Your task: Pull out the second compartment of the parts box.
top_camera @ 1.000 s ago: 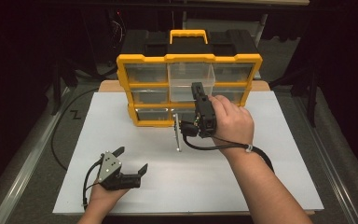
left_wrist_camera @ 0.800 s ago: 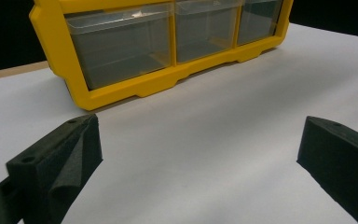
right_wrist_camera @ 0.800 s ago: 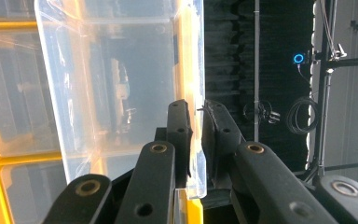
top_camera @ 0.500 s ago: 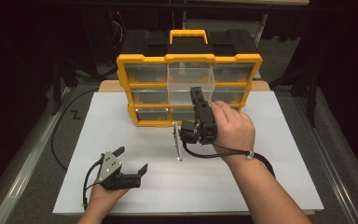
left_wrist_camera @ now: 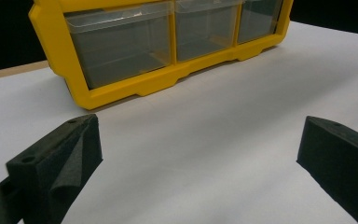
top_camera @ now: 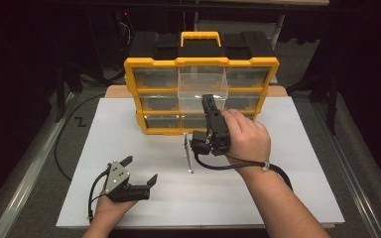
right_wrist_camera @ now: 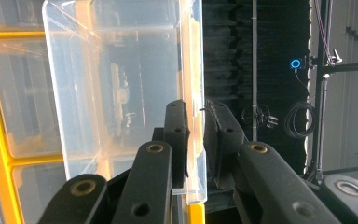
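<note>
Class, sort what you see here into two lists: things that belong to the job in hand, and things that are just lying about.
In the job:
- right gripper, shut on the front wall of the clear drawer
- yellow organiser, whose top middle drawer is pulled out

Lying about:
- metal tool on the white board
- left gripper, open, resting apart

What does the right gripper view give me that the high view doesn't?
Right gripper view: the right gripper with its black fingers clamped on the front wall of the clear plastic drawer. High view: the open left gripper near the white table's edge, a slim metal tool. Both: the yellow drawer organiser, that pulled-out drawer.
</note>
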Demonstrator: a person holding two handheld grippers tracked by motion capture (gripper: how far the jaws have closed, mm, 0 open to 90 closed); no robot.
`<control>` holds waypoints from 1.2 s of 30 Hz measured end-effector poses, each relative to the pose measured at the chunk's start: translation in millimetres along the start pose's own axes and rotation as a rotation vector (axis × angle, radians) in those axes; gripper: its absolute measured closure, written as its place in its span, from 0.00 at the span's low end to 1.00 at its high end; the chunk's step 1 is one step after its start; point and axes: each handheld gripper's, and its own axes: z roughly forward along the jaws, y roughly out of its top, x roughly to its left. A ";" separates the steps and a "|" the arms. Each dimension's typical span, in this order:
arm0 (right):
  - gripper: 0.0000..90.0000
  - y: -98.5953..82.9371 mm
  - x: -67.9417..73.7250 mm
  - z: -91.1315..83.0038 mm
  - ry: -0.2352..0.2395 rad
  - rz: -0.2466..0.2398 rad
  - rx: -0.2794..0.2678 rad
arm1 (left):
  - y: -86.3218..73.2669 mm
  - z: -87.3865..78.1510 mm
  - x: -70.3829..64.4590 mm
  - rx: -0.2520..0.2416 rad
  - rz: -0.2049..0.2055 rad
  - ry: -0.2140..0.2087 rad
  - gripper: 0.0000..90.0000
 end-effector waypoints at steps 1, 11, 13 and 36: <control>0.90 0.2 -0.1 0.0 0.001 -0.001 0.001 | 0.0 0.3 0.0 0.001 0.001 -0.002 0.01; 0.78 1.8 -1.0 -13.9 0.023 0.010 -0.036 | -0.1 -0.9 0.5 0.001 0.005 0.003 0.01; 0.77 -0.4 3.1 -19.8 0.037 0.008 -0.042 | 0.0 -1.4 0.6 0.000 0.003 0.003 0.01; 0.59 -57.1 109.8 -57.0 0.300 -0.014 0.032 | -0.2 -2.8 3.1 -0.005 -0.004 0.021 0.01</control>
